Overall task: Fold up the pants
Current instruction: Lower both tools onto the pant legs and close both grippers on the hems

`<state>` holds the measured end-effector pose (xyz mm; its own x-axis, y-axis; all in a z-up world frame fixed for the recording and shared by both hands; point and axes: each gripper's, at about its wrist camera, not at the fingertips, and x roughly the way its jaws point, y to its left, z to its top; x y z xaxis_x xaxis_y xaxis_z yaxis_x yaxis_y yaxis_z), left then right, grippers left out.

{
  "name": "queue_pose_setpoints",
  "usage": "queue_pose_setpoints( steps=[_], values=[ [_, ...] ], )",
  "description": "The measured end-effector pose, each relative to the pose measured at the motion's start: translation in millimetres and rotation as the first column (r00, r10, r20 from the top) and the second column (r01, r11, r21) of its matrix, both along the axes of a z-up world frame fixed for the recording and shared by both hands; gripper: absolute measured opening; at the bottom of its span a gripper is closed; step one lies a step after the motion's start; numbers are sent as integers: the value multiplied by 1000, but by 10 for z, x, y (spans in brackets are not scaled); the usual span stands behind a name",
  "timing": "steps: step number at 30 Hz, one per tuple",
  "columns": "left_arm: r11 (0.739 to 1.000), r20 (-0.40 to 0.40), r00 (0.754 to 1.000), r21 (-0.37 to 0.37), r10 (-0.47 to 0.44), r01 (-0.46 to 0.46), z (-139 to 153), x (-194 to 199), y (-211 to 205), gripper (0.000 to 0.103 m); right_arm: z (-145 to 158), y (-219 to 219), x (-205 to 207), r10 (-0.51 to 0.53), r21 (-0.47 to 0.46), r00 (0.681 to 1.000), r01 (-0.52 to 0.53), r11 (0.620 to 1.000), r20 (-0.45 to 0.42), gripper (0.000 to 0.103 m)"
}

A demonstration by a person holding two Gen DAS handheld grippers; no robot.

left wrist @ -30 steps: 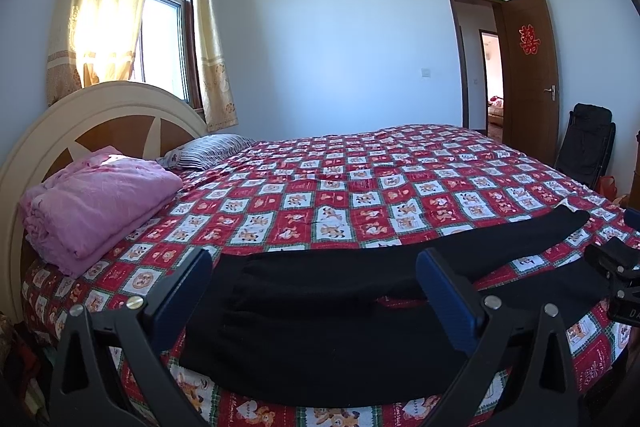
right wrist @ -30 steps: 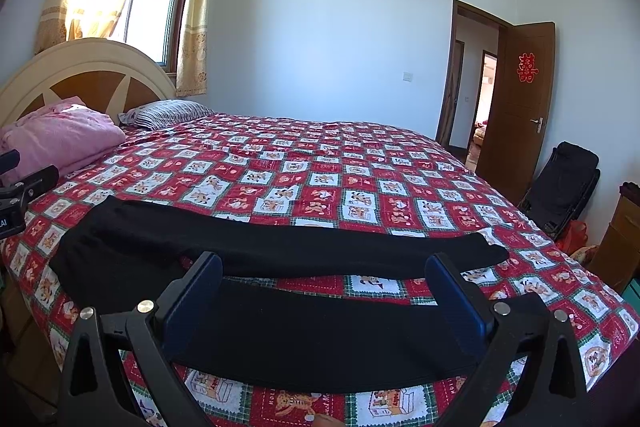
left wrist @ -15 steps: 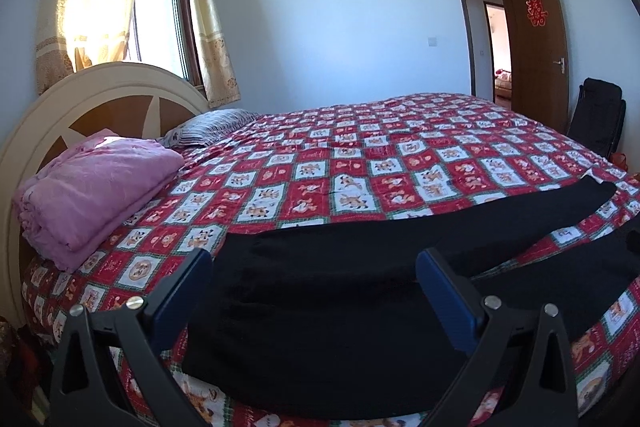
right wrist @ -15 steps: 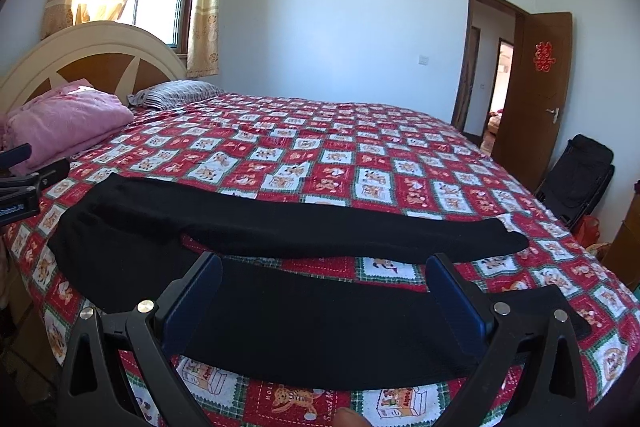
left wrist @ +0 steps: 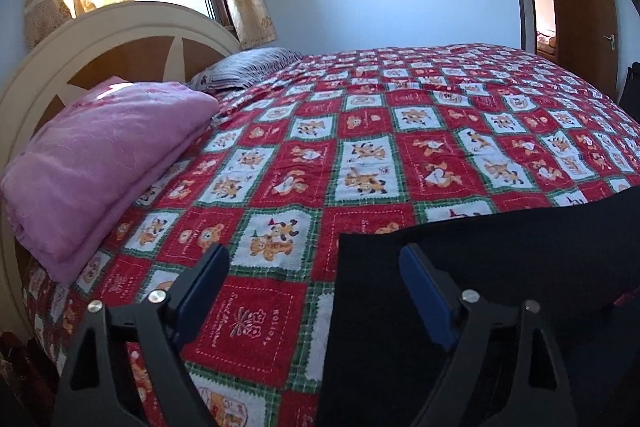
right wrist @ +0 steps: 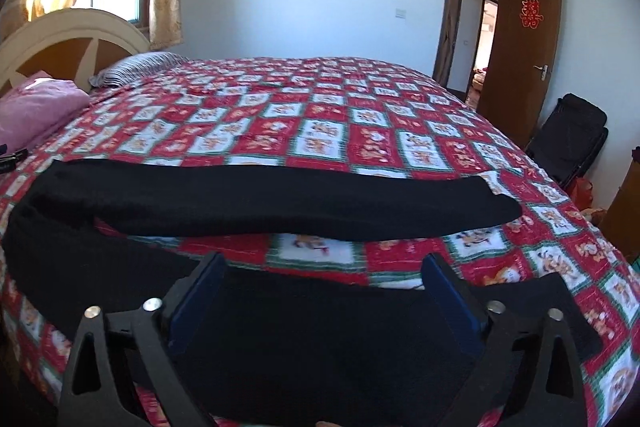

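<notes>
The pants (right wrist: 280, 203) are lying spread along the near edge of the bed (left wrist: 360, 131), legs apart. The left gripper (left wrist: 314, 291) is straddling the waist corner; the right gripper (right wrist: 322, 301) is hovering over the near leg. Both are released, their jaws having just been narrowing, gripping nothing. Best to pinch both fabric layers squarely at the near edge before lifting.
</notes>
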<state>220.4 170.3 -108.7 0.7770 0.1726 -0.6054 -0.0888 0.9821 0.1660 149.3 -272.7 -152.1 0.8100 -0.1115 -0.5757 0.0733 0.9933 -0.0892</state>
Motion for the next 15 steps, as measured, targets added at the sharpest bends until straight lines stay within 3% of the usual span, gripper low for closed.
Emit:
queue_pose_setpoints(
  steps=[3, 8, 10, 13, 14, 15],
  values=[
    [998, -56, 998, -54, -26, 23, -141, 252, 25, 73, 33, -253, 156, -26, 21, 999, 27, 999, -37, 76],
    [993, -139, 988, -97, -74, 61, -328, 588, 26, 73, 105, -659, 384, -105, 22, 993, 106, 994, -47, 76],
    [992, -192, 977, -101, -94, 75, -416, 697, 12, 65, 122, -776, 471, -121, 22, 991, 122, 992, -55, 76],
    [980, -218, 965, -160, -148, 114, -476, 764, 46, 46, 150, -973, 639, -143, 38, 987, 146, 989, -72, 76],
    [973, -216, 961, -190, -173, 132, -473, 775, 63, 34, 151, -1022, 682, -148, 41, 986, 151, 988, -76, 76],
    [972, -215, 961, -191, -176, 135, -470, 773, 63, 31, 149, -1083, 744, -153, 44, 985, 157, 987, -84, 76]
  ],
)
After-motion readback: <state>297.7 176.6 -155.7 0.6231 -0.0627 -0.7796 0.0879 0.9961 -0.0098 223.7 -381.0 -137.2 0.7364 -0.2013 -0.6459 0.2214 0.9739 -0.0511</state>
